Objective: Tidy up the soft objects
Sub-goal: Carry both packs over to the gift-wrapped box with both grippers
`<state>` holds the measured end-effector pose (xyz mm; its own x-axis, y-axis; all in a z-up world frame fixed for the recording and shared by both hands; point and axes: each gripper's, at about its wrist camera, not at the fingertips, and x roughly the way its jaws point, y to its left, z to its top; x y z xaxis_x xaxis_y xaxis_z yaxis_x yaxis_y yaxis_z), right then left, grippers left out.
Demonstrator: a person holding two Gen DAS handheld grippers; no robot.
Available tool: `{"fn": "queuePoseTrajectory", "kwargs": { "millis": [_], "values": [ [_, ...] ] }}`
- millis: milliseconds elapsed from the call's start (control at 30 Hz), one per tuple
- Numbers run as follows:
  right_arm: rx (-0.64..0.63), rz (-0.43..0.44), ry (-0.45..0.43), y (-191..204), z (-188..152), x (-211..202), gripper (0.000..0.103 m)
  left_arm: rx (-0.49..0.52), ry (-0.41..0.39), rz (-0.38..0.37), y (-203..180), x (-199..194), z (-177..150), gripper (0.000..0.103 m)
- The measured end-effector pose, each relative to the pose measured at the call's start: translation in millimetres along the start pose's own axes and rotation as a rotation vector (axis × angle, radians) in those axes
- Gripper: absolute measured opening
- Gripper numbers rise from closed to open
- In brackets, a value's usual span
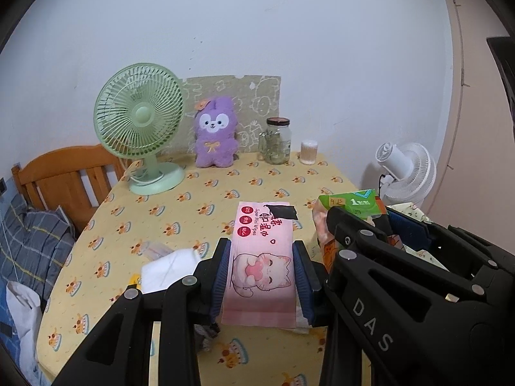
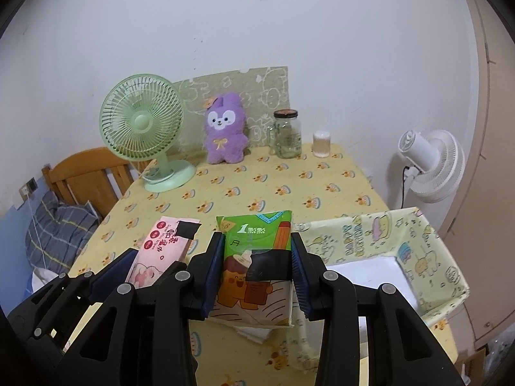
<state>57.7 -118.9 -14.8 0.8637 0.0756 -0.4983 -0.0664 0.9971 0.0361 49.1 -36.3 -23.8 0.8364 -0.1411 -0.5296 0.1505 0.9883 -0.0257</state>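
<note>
My left gripper (image 1: 262,251) is shut on a pink wet-wipes pack (image 1: 262,257) with a cat picture and holds it above the table; the pack also shows in the right wrist view (image 2: 161,254). My right gripper (image 2: 256,244) is shut on a green and orange tissue pack (image 2: 256,267), also lifted; it shows in the left wrist view (image 1: 351,209) to the right of the pink pack. A white folded soft item (image 1: 167,267) lies on the yellow tablecloth (image 1: 193,218) at my left. A purple plush rabbit (image 2: 225,132) sits at the back by the wall.
A yellow fabric storage box (image 2: 402,247) stands open at the right table edge. A green desk fan (image 2: 145,132), a glass jar (image 2: 286,135) and a cotton-swab pot (image 2: 321,144) stand at the back. A white floor fan (image 2: 428,164) is off the right, a wooden bed frame (image 1: 64,180) at the left.
</note>
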Motion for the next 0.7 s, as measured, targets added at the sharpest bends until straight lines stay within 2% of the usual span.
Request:
{"fn": "queuePoseTrajectory", "kwargs": {
  "millis": [700],
  "values": [
    [0.041, -0.097, -0.053, -63, 14, -9, 0.043, 0.075, -0.04, -0.092, -61, 19, 20, 0.039]
  ]
}}
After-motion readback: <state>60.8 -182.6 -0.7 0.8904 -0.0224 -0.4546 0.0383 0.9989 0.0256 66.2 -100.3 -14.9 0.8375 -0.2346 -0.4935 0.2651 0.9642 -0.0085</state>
